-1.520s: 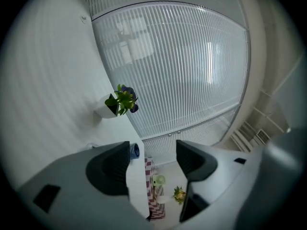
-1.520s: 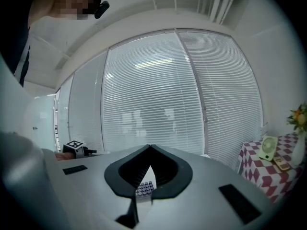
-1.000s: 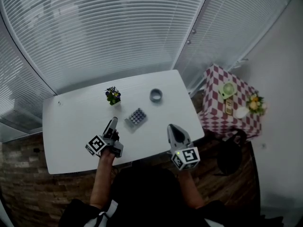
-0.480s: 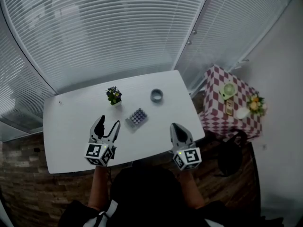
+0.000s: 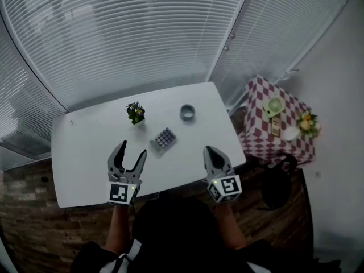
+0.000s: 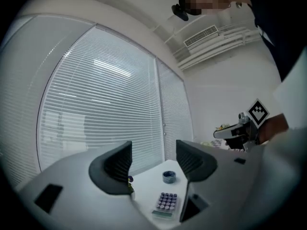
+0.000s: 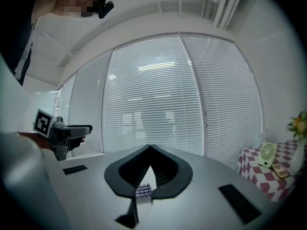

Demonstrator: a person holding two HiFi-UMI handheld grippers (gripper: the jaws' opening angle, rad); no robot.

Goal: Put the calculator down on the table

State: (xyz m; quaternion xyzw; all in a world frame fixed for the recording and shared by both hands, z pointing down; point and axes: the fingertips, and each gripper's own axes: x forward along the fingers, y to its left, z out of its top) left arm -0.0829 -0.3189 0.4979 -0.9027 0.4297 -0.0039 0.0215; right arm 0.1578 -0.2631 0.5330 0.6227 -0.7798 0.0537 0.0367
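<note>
Small grey rectangular calculator with purple keys (image 5: 163, 139) lies flat on the white rectangular table (image 5: 85, 147), near the table's middle, touching neither tool. Nothing rests on it.

Left gripper (image 5: 131, 151): jaws wide apart, nothing between them. It is over the near part of the table, and the calculator is at about 1 o'clock from its tips, close but apart. The left gripper view shows the calculator low in the gap between the jaws, lying on the table beyond them.

Right gripper (image 5: 209, 151): jaws together at the tips and holding nothing. It is near the table's front right edge, with the calculator at roughly 10 o'clock from it and clearly apart. The right gripper view shows only a sliver of the calculator through the slot under the closed tips.

Grey ring-shaped tape roll (image 5: 187, 114) sits at 1 o'clock from the calculator. Small potted plant with dark flowers (image 5: 135, 113) sits at 11 o'clock from it. Both are apart from it.

Side table with a red-and-white checked cloth (image 5: 257, 131) stands off the table's right end, at 3 o'clock.
</note>
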